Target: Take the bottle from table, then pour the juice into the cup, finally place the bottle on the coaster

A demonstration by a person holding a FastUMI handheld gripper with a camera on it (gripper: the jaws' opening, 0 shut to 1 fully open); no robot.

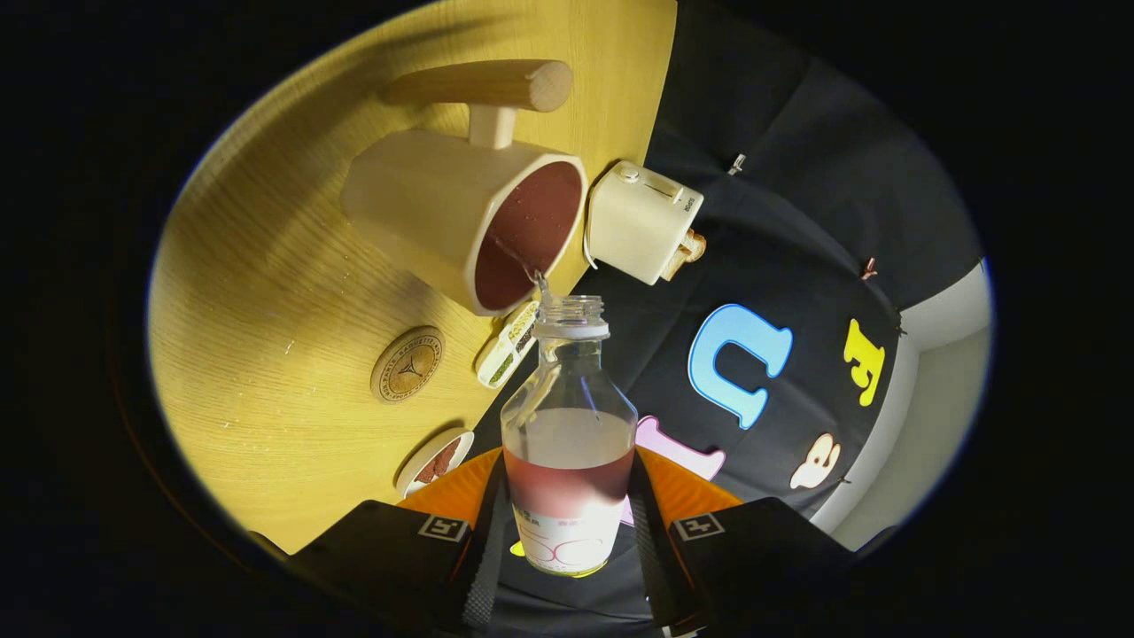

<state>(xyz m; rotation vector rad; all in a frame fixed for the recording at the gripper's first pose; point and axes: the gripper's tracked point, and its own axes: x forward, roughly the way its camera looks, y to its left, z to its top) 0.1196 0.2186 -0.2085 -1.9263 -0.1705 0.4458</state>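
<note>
**Q:** What is the gripper (567, 540) doing?

**A:** Its two fingers are closed against the sides of a clear bottle (568, 443), one on each side of the lower body near the label. The bottle has no cap on and is about one third full of reddish juice (567, 487).

**Q:** Where is the bottle in relation to the cup?

**A:** The whole view is tilted. The bottle's open mouth points at a cream cup (465, 217) with a wooden handle (483, 86), and a thin stream of juice runs from the mouth to the cup's rim. The cup stands on a pale wooden bench (266, 292) and already holds dark red liquid.

**Q:** What else is on the bench?

**A:** A round cork coaster (407, 364) lies beside the cup, apart from it, nearer the fingers. A small cream toaster (642, 221) sits by the cup at the bench's edge. A small white item (507, 344) lies just beside the bottle neck, and a small round dish (436, 461) lies close to the left finger.
</note>
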